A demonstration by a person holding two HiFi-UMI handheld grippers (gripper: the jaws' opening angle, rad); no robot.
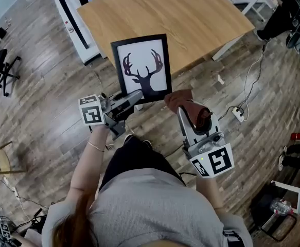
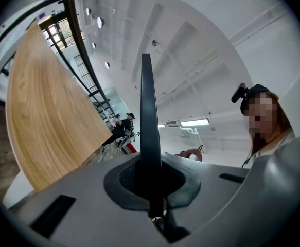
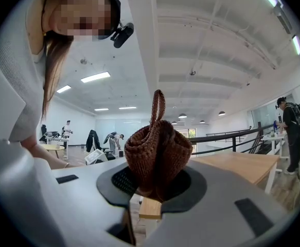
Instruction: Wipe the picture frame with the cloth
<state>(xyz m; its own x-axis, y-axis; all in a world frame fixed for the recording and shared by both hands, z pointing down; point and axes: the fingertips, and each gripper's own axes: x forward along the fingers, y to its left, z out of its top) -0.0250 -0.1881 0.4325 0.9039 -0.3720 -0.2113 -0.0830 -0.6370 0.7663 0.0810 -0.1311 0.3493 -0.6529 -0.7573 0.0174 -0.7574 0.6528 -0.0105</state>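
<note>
Our left gripper (image 1: pixel 133 99) is clenched on the frame (image 1: pixel 142 68) at its lower left corner, holding it in the air, face toward us, by the table's (image 1: pixel 201 19) near edge. Our right gripper (image 1: pixel 184 108) grasps the bunched cloth (image 1: pixel 179 98), just beside the frame's lower right corner. We should hold the frame steady and sweep the cloth lightly across its face.

No words, numbers, labels or brand names can be read in any view.
</note>
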